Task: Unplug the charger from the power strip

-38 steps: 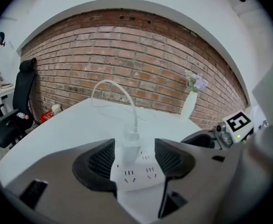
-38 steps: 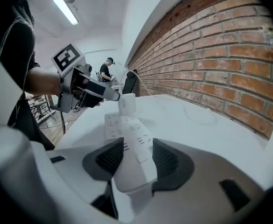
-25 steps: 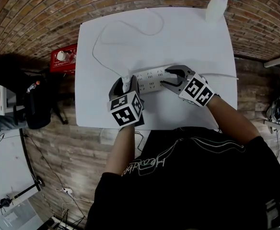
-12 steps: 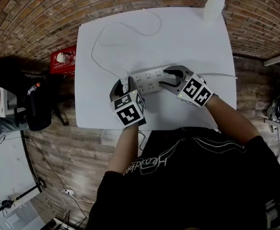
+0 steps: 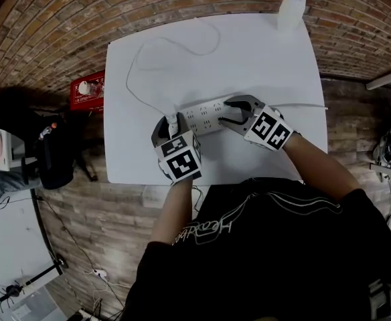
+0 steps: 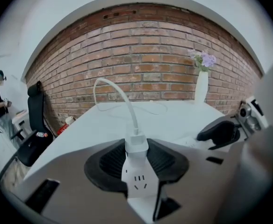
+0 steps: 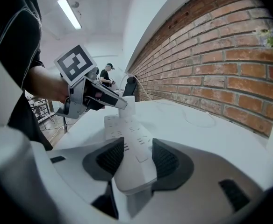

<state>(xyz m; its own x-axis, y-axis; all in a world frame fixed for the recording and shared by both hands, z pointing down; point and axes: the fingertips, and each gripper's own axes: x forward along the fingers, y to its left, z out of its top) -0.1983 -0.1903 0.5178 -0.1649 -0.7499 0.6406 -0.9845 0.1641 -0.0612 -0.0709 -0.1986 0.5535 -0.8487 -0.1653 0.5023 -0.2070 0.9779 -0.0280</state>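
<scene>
Charger (image 6: 136,174) newly clamped, left claw (image 6: 136,155) (was wider)

Left tongs (image 5: 172,122) clamped on charger (image 6: 136,171); right tongs (image 5: 227,112) clamped on power strip (image 7: 127,136); both angled down.

Head view steeply overhead; gripper views low, close; shared: power strip (image 5: 205,114).

Charger (image 5: 174,120) at left end of power strip (image 5: 205,114); vase (image 5: 290,11) seemingly far behind
</scene>
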